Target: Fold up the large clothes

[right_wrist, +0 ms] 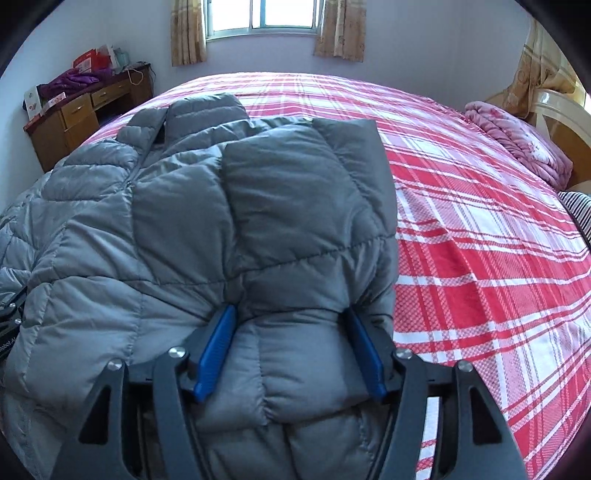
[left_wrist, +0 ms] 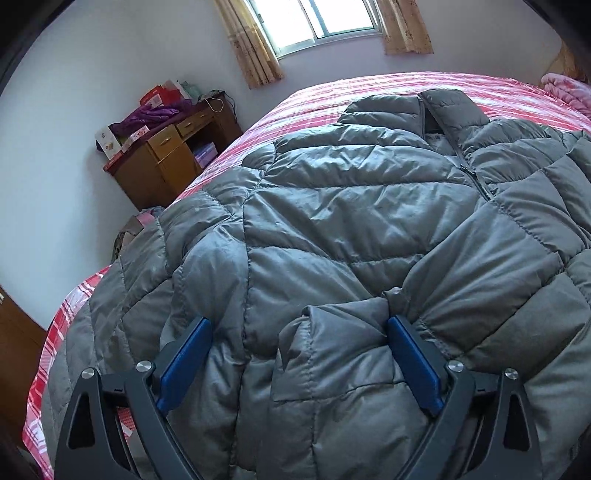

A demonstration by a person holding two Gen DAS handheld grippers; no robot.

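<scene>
Your left tongs are dark grey plastic frames with triangular cut-outs, each finger faced with a flat blue pad and pinned by round silver screws. Your right tongs match them: the same grey arms, ribbed blue pads and silver screw heads. White lettering shows on a black part at the right view's left edge.

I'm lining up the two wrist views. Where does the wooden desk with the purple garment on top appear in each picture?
Left wrist view: the wooden desk stands at left of centre in the upper half, against the wall beside the bed.
Right wrist view: the desk sits in the upper left corner.
Shared landmark: the window with yellow curtains, top centre in both.
</scene>
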